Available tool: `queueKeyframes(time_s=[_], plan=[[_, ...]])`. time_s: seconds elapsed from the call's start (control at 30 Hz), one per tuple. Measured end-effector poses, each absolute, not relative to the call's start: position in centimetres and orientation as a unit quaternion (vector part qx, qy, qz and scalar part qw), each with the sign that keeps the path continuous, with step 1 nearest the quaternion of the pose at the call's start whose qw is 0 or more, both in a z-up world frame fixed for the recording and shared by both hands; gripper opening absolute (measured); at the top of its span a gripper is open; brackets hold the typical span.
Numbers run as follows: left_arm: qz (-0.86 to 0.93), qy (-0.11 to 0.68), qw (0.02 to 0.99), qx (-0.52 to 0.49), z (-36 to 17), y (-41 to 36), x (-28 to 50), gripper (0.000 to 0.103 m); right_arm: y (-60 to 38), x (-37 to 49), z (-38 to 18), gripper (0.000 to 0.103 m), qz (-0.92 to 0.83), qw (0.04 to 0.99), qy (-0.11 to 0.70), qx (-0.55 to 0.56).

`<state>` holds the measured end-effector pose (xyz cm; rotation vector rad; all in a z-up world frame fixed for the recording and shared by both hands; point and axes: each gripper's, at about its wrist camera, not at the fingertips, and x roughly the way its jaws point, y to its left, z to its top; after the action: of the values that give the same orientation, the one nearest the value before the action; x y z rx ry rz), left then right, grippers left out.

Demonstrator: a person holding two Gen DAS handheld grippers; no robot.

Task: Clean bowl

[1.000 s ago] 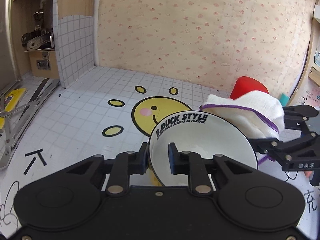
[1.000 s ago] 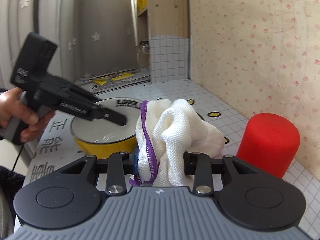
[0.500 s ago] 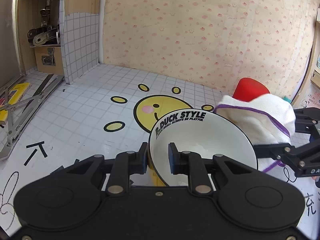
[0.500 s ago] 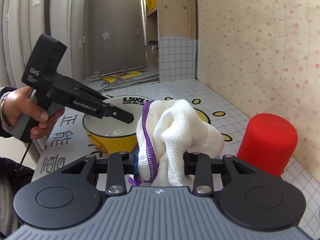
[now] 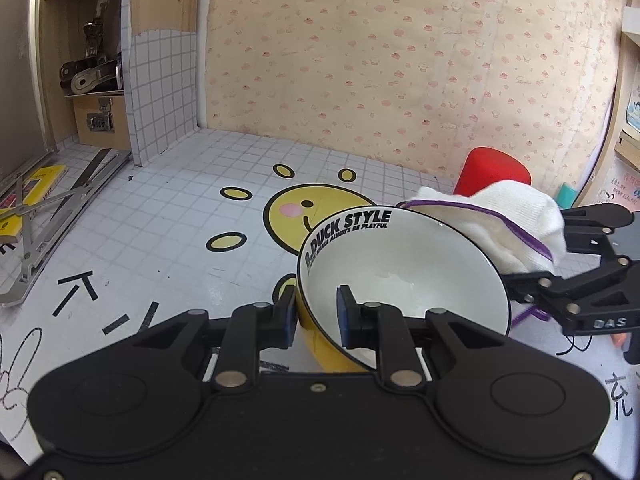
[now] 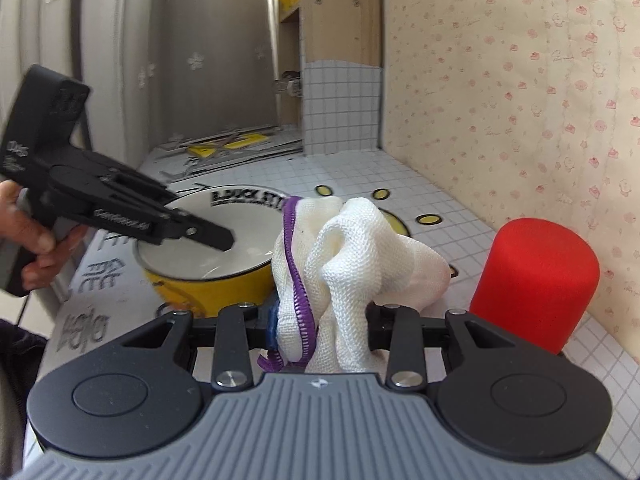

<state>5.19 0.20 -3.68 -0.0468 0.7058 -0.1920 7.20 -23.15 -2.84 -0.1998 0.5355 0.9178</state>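
Left gripper (image 5: 316, 312) clamped tight on near rim of bowl (image 5: 404, 268) – yellow outside, white inside, tipped up off the counter (image 5: 168, 232). Right gripper (image 6: 320, 326) pinches a bunched white cloth (image 6: 352, 256) w/ purple trim, just beside bowl's far edge. Counter: white grid tile w/ smiley decal (image 5: 304, 212). Red cylinder (image 6: 536, 276) nr wall. Beyond – pink-patterned wallpaper (image 5: 400, 60), wood shelf (image 5: 80, 40) at far left.

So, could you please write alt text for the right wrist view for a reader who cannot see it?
The right gripper clamps a bunched white cloth with purple trim. Beyond it, the left gripper grips the rim of a yellow bowl on the tiled counter; a red cylinder stands to the right.
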Motion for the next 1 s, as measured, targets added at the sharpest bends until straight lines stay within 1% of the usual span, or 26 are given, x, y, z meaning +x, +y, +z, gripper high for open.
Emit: queueKeyframes(time_s=[0.13, 0.17, 0.23, 0.43, 0.7, 0.8, 1.0], plan=[[-0.094, 0.337, 0.937, -0.002, -3.3, 0.4, 5.8, 0.022, -23.4, 7.1, -2.5, 0.039, 0.434, 0.859, 0.253, -0.095], [-0.095, 0.338, 0.936, 0.0, -3.2, 0.5, 6.0, 0.024, -23.4, 7.1, -2.6, 0.039, 0.433, 0.859, 0.255, -0.097], [-0.106, 0.34, 0.934, 0.007, -3.2, 0.5, 6.6, 0.025, -23.3, 7.1, -2.6, 0.039, 0.432, 0.858, 0.258, -0.101], [-0.128, 0.343, 0.93, 0.026, -3.4, 0.0, 7.9, 0.025, -23.8, 6.7, -2.5, 0.039, 0.437, 0.856, 0.257, -0.099], [-0.116, 0.35, 0.93, -0.004, -3.8, 0.2, 7.5, 0.025, -23.4, 6.7, -2.4, 0.039, 0.447, 0.854, 0.252, -0.09], [-0.112, 0.348, 0.931, -0.003, -3.8, 0.2, 6.8, 0.025, -23.1, 7.0, -2.2, 0.039, 0.438, 0.864, 0.236, -0.078], [-0.107, 0.35, 0.931, -0.013, -3.6, 0.3, 5.2, 0.025, -22.4, 8.0, -2.7, 0.039, 0.411, 0.879, 0.232, -0.072]])
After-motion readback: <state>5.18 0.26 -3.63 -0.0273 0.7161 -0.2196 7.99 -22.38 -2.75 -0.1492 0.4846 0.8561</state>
